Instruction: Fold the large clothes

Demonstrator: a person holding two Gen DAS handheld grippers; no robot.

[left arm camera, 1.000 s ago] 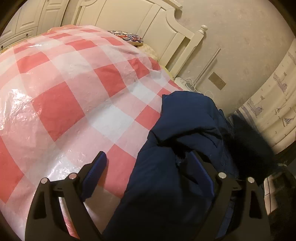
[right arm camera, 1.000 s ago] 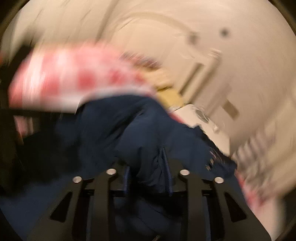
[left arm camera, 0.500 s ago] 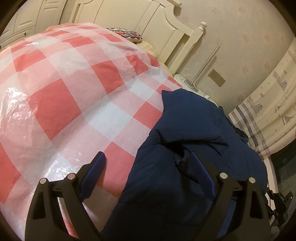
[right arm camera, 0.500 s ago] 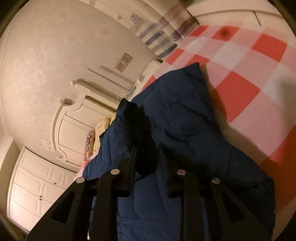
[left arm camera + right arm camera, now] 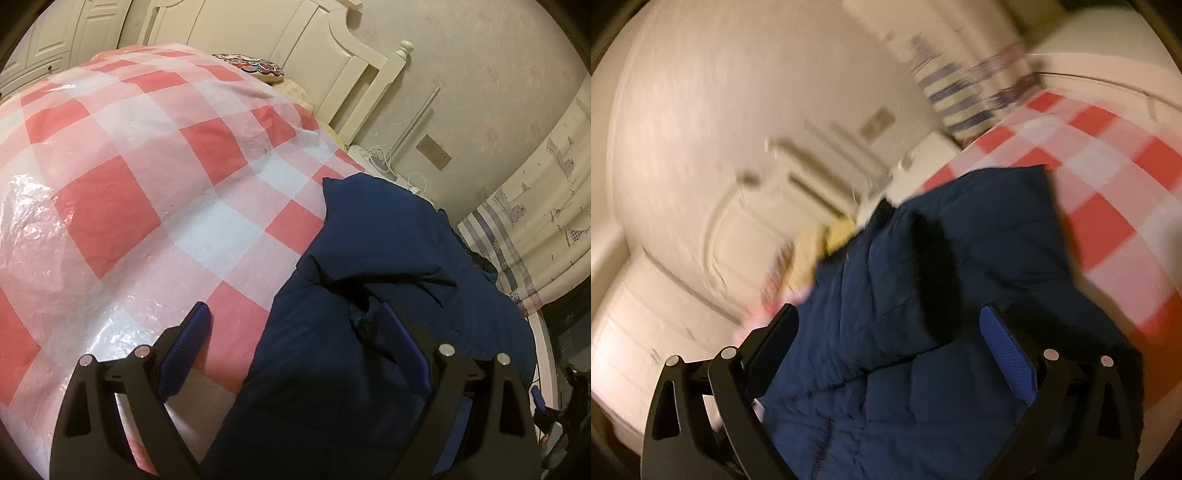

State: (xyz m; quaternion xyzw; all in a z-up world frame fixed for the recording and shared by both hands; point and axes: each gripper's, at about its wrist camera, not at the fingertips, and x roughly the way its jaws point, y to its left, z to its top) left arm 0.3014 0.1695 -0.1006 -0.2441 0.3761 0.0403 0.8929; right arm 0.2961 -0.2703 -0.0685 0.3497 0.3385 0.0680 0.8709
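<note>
A dark navy padded jacket (image 5: 388, 277) lies in a bunched heap on the right part of the bed. My left gripper (image 5: 293, 314) hovers open over its left edge, one finger above the checked cover and the other above the jacket. In the blurred right wrist view the same jacket (image 5: 923, 332) fills the lower middle. My right gripper (image 5: 889, 314) has its jaws opening wide. A fold of the jacket lies between them, and the pads do not press on it.
A red-and-white checked plastic cover (image 5: 129, 166) spreads over the bed. A cream headboard (image 5: 314, 48) and a patterned pillow (image 5: 258, 68) are at the far end. Cables on a white stand (image 5: 376, 155) and a printed curtain (image 5: 535, 203) are to the right.
The right gripper was shut on a jacket fold and has let go, its jaws now wide apart. Its view has swung and blurred. The left gripper has stayed put.
</note>
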